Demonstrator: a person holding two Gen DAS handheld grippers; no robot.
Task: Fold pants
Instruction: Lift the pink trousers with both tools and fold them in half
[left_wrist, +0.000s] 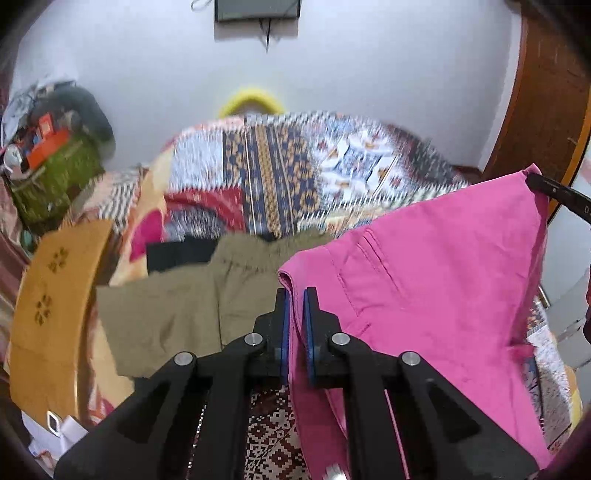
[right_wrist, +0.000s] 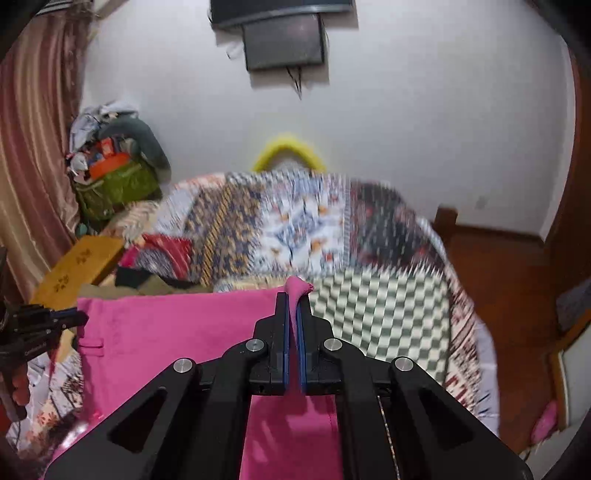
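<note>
The pink pants (left_wrist: 436, 280) hang lifted above the bed, stretched between both grippers. My left gripper (left_wrist: 294, 295) is shut on the waistband's left corner. My right gripper (right_wrist: 292, 299) is shut on the other corner, a bunched tip of pink cloth poking out past the fingertips. The pink pants (right_wrist: 166, 339) spread to the left in the right wrist view, where the left gripper (right_wrist: 74, 317) shows at their far edge. The right gripper (left_wrist: 535, 182) shows at the upper right of the left wrist view.
A patchwork bedspread (left_wrist: 280, 173) covers the bed. Olive-khaki pants (left_wrist: 177, 306) and a black garment (left_wrist: 177, 251) lie on it at the left. A yellow-brown cushion (left_wrist: 51, 306) and a cluttered green bag (left_wrist: 55, 173) stand at the left. A wooden door (left_wrist: 546, 96) is at the right.
</note>
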